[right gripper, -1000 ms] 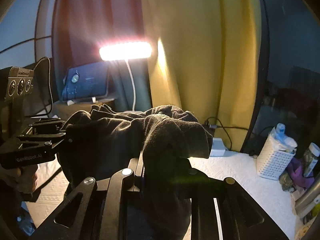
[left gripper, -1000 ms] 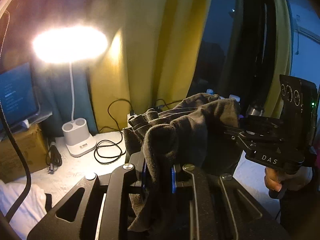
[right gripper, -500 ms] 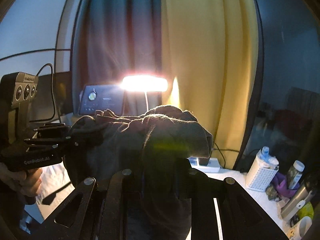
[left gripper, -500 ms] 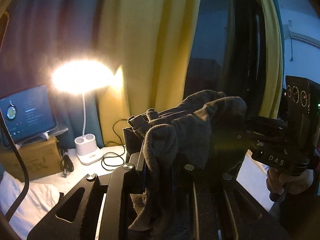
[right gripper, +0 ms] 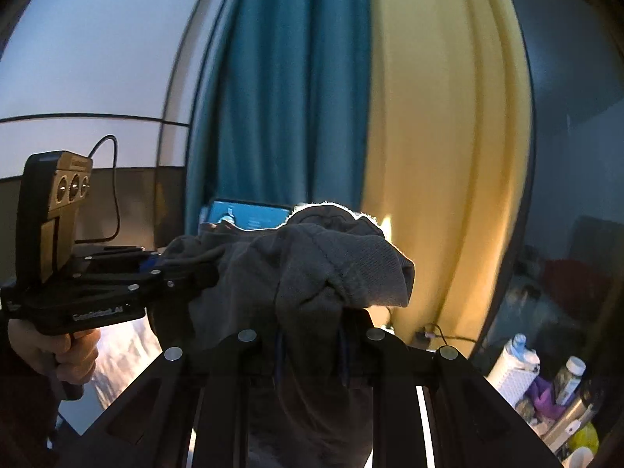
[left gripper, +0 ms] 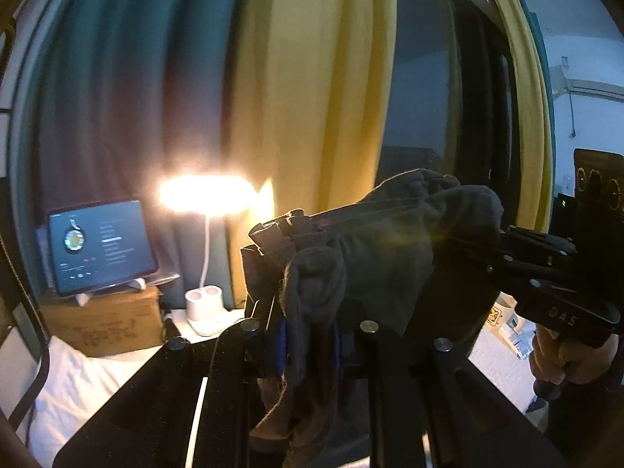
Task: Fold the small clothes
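Observation:
A dark grey garment (left gripper: pixel 374 249) hangs in the air, stretched between both grippers well above the white-covered table (left gripper: pixel 97 374). In the left wrist view my left gripper (left gripper: pixel 308 335) is shut on one bunched edge of it, with cloth drooping below the fingers. The right gripper (left gripper: pixel 503 253) comes in from the right, clamped on the other edge. In the right wrist view my right gripper (right gripper: pixel 310 347) is shut on a fold of the garment (right gripper: pixel 319 265), and the left gripper (right gripper: pixel 171 269) holds the cloth from the left, with a hand (right gripper: pixel 58 347) on its handle.
A lit desk lamp (left gripper: pixel 206 195) stands at the back beside a tablet (left gripper: pixel 101 245) on a cardboard box (left gripper: pixel 105 319). Yellow (left gripper: pixel 312 89) and teal curtains hang behind. Bottles and a white basket (right gripper: pixel 511 370) crowd the table's right side.
Both grippers have risen with the garment still between them. The lamp, tablet and table have dropped lower in both views, and more curtain shows above.

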The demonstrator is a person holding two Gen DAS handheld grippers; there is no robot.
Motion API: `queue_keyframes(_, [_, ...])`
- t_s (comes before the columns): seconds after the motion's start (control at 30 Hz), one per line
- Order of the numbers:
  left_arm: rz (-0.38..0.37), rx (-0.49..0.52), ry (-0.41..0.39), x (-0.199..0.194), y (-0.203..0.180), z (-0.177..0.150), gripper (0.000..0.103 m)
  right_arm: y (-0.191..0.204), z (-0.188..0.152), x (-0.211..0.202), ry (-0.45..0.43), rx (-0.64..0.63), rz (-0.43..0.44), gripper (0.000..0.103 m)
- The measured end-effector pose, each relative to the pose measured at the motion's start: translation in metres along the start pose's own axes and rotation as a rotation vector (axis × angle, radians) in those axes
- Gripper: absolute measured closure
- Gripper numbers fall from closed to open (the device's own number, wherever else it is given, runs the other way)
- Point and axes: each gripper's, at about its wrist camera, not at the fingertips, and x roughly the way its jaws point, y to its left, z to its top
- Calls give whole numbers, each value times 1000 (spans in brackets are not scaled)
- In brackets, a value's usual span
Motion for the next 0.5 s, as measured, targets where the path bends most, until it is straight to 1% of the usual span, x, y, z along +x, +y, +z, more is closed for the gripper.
queue_keyframes(0.3, [94,2,-21,-61,21,-12,88,58,7,-6,-23,-59,91,82])
queue_keyframes(0.5, [160,-10,-26,-87,43,-22,88,98,8,-3,-27,-91,164,82])
